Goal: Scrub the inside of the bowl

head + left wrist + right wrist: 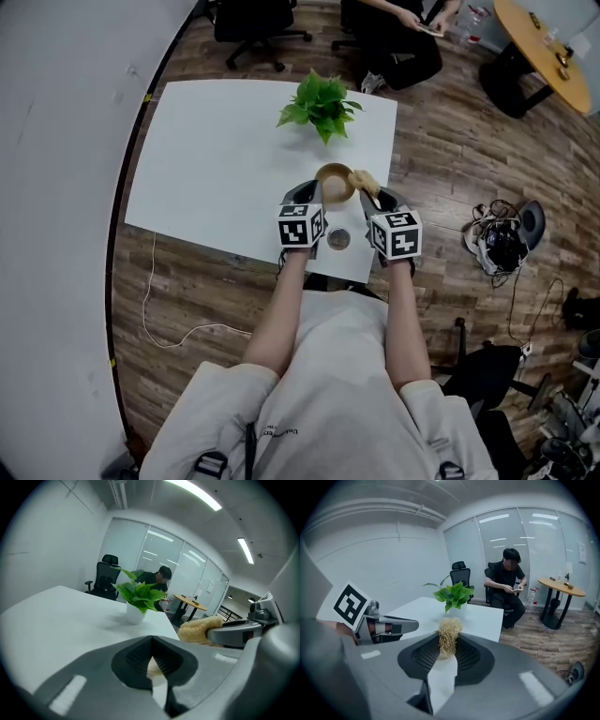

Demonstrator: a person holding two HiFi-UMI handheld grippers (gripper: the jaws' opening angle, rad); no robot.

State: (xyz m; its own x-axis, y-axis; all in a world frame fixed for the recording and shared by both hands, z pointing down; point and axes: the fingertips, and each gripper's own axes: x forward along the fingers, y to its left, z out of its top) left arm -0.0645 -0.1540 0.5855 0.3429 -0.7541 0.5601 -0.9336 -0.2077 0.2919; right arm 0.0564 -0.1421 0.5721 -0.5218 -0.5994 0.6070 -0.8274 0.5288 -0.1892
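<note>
A small wooden bowl (335,184) sits on the white table (216,159) near its front edge. My left gripper (314,193) is at the bowl's left side, its jaws shut on the rim; a beige sliver of the bowl (153,668) shows between those jaws (152,660). My right gripper (369,189) is shut on a straw-coloured loofah scrubber (362,179) held at the bowl's right edge. The scrubber (450,632) sticks up from between the right gripper's jaws (447,649). In the left gripper view the scrubber (199,628) hangs to the right.
A potted green plant (320,103) stands at the table's far edge, behind the bowl. A small round dark object (338,238) lies between my two grippers near the front edge. A seated person (506,588), office chairs and a round wooden table (561,585) are beyond the table.
</note>
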